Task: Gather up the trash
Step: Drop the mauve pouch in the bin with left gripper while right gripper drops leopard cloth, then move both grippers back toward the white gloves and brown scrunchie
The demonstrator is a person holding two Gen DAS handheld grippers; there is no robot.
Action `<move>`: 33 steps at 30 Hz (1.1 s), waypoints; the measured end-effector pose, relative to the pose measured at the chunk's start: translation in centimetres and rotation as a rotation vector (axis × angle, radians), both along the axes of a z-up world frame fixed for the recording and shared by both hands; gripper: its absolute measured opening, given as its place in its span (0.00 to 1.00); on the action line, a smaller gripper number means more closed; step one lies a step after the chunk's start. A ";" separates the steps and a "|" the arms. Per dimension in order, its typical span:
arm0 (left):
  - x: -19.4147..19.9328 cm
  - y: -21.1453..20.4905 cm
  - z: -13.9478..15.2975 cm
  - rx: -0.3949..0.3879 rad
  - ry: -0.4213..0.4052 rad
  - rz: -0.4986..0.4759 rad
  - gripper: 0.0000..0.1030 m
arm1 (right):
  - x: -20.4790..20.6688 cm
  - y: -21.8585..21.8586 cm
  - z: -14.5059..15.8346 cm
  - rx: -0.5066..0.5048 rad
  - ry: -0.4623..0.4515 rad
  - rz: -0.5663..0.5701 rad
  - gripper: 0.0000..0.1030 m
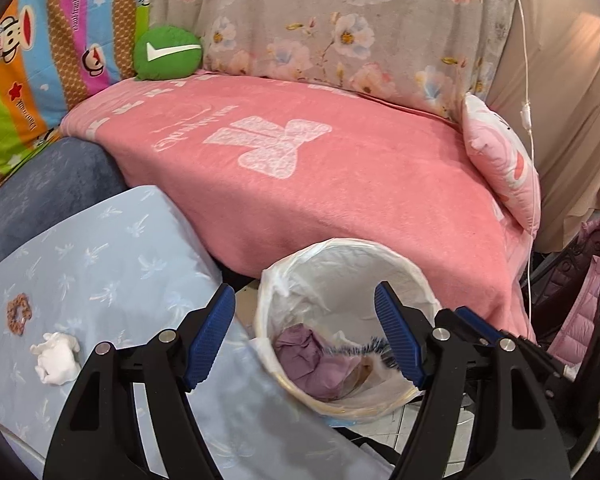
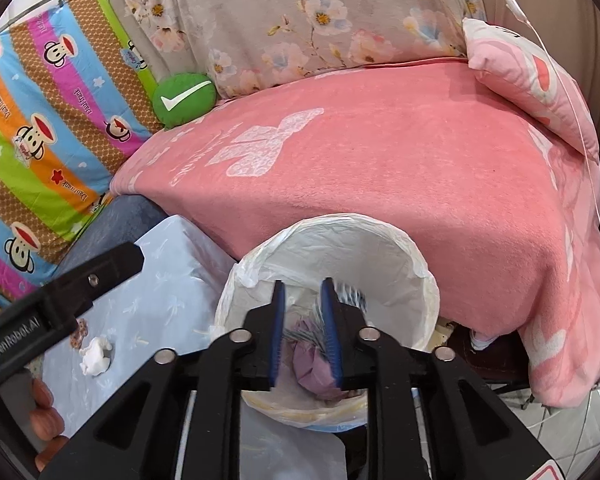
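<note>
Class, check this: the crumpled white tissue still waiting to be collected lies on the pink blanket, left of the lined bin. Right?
Not quite. The crumpled white tissue lies on the pale blue patterned sheet, not the pink blanket. It is left of the white-lined round bin, as the left wrist view shows.

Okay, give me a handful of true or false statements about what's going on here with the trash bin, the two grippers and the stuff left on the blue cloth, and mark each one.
1. The left gripper is open and holds nothing. True.
2. The right gripper is wide open over the pink blanket. False: its fingers are nearly closed on a striped wrapper, above the trash bin.
3. The trash bin is empty. False: a crumpled purple paper lies inside.
4. A crumpled white tissue lies on the light blue cloth. True.
5. The green cushion sits inside the bin. False: it rests at the back of the pink blanket.
</note>
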State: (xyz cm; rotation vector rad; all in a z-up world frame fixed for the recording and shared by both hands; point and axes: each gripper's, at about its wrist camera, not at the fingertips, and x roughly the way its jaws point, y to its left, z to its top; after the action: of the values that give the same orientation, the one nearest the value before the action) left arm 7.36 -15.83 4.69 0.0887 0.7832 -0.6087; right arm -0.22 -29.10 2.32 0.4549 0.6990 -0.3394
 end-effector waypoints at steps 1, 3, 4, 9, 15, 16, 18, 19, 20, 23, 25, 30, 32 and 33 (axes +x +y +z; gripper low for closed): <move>0.1 0.2 -0.1 0.003 0.002 0.007 0.67 | 0.2 0.4 0.1 -0.010 0.003 0.007 0.29; 0.3 0.8 -0.4 0.006 0.007 0.020 0.67 | 0.6 1.0 0.2 -0.024 0.010 0.020 0.30; 0.4 1.1 -0.6 0.007 0.008 0.028 0.67 | 0.8 1.4 0.2 -0.029 0.016 0.031 0.30; 0.7 2.9 -1.2 0.009 0.020 0.069 0.67 | 1.7 3.7 0.4 -0.070 0.045 0.079 0.30; 0.8 5.6 -1.8 0.016 0.029 0.120 0.67 | 2.3 6.4 0.7 -0.099 0.057 0.131 0.36; 0.8 6.1 -1.9 0.015 0.031 0.130 0.67 | 2.4 7.0 0.8 -0.103 0.060 0.141 0.36; 0.8 7.2 -2.1 0.011 0.035 0.149 0.67 | 2.7 7.8 0.9 -0.112 0.065 0.156 0.36; 0.9 7.7 -2.1 0.009 0.038 0.159 0.67 | 2.8 8.3 1.0 -0.119 0.067 0.163 0.36; 0.9 8.1 -2.2 0.007 0.038 0.168 0.67 | 2.9 8.8 1.0 -0.125 0.069 0.170 0.36; 0.9 9.6 -2.3 0.003 0.038 0.196 0.67 | 3.3 10.4 1.2 -0.140 0.077 0.195 0.36; 1.0 10.7 -2.4 0.001 0.037 0.215 0.67 | 3.6 11.4 1.2 -0.151 0.084 0.211 0.36; 1.1 13.1 -2.9 0.003 0.041 0.263 0.67 | 4.3 14.2 1.3 -0.188 0.101 0.253 0.36; 1.2 14.1 -3.1 0.005 0.043 0.283 0.67 | 4.6 15.3 1.2 -0.199 0.108 0.271 0.36; 1.2 14.6 -3.2 0.006 0.044 0.292 0.67 | 4.9 15.9 1.2 -0.204 0.113 0.281 0.36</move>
State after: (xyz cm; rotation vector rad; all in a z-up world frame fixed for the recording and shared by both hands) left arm 8.53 -1.18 1.46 -0.0341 0.8228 -0.3321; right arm 4.69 -13.17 3.52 0.1408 0.8175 -0.1698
